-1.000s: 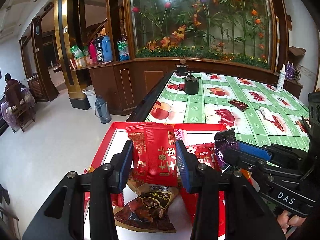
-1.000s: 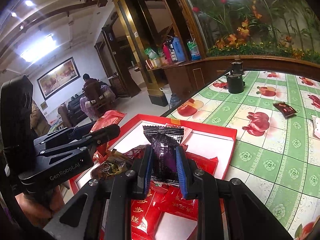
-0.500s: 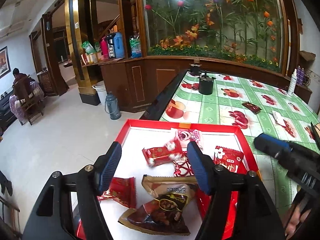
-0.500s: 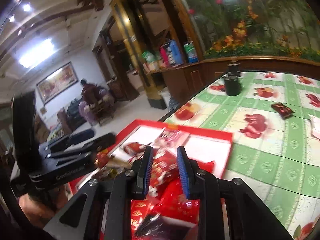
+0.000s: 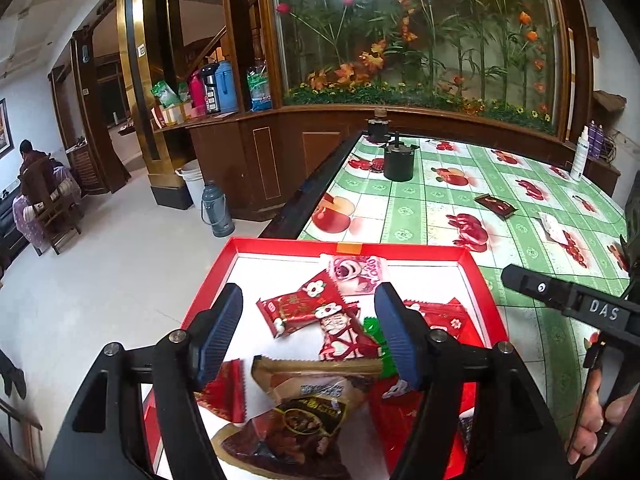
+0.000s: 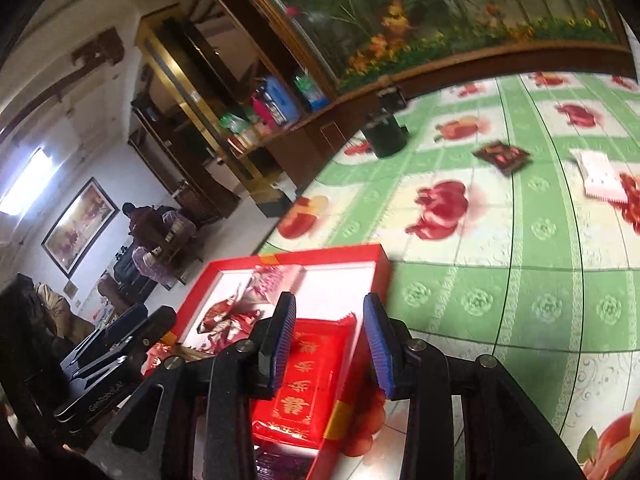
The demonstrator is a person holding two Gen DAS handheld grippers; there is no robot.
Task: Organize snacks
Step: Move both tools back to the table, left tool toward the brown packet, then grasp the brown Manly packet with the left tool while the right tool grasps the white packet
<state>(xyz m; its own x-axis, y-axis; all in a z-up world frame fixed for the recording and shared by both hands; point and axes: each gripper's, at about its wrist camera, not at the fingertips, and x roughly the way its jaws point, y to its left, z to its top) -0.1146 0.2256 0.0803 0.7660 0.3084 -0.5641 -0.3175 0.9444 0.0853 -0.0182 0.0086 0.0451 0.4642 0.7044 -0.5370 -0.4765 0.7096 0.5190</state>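
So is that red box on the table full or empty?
Partly full: several snack packets lie in the red box, white floor showing between them.

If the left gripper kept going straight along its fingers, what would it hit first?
Probably the small red snack packets lying in the red tray; the open left gripper points down at them. Depth is unclear.

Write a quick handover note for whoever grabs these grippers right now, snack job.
Left gripper: open, empty, over the red cardboard tray.
Right gripper: open, empty, above the tray's near right edge.
Done: several packets lie in the tray, including a brown jerky pouch.
Left: a dark red packet and a white packet lie out on the green fruit-print tablecloth.
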